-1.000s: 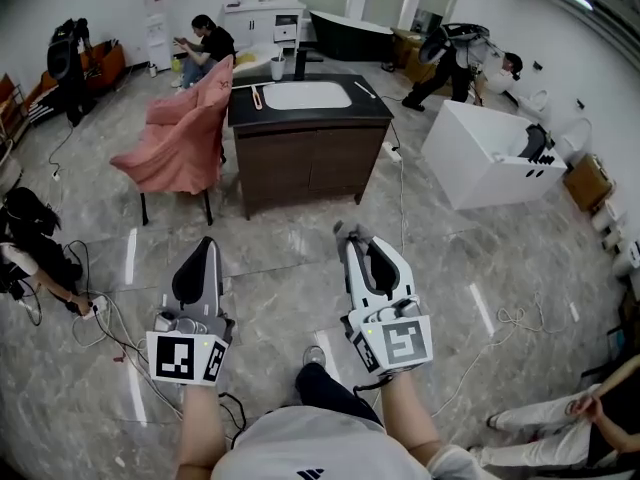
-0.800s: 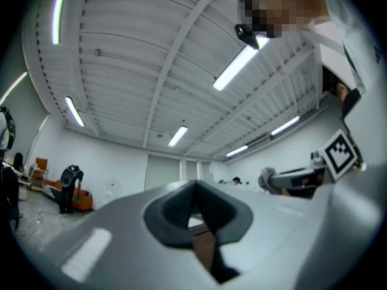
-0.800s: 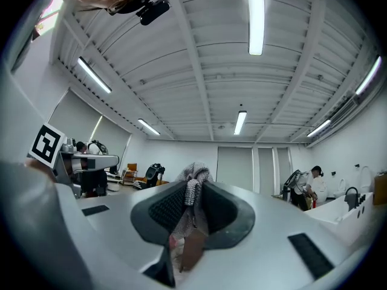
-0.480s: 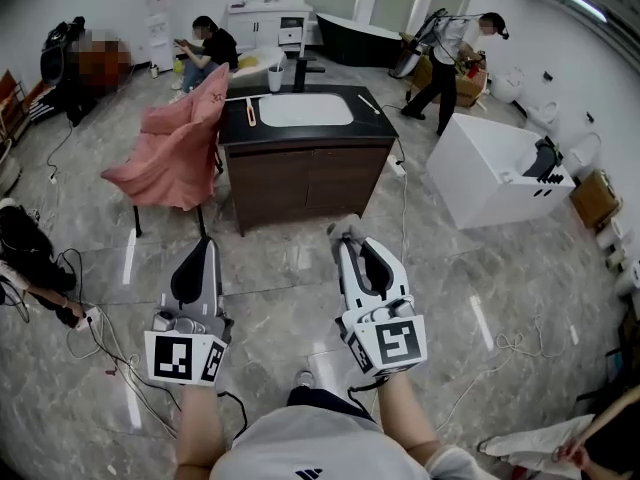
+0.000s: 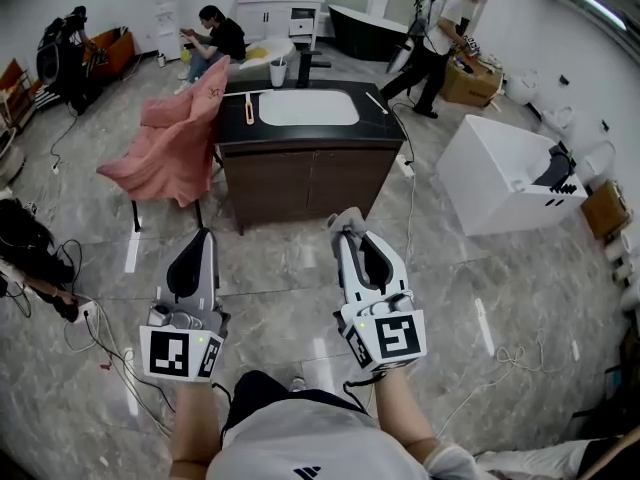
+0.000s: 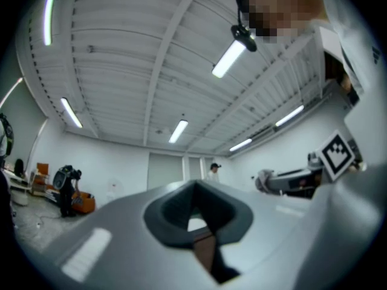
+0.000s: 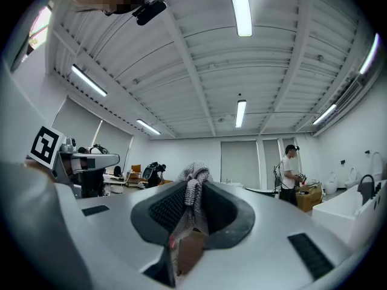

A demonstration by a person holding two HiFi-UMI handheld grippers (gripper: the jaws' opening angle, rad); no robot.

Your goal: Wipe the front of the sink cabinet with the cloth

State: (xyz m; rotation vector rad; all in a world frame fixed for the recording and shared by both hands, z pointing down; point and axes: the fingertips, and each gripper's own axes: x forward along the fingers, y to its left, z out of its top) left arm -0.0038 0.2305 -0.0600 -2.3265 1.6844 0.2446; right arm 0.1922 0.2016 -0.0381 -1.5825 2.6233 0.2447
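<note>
A grey marble-look floor (image 5: 275, 293) holds a dark brown wooden sink cabinet (image 5: 310, 183), well ahead of the right gripper (image 5: 346, 222), whose jaws pinch a grey knitted cloth (image 7: 192, 193), and the left gripper (image 5: 203, 236), jaws pressed together.

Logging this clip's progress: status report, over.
Left gripper shut, empty. Right gripper shut on cloth. Sink cabinet ahead, out of contact. Pink-draped chair beside it, not across its front.
</note>
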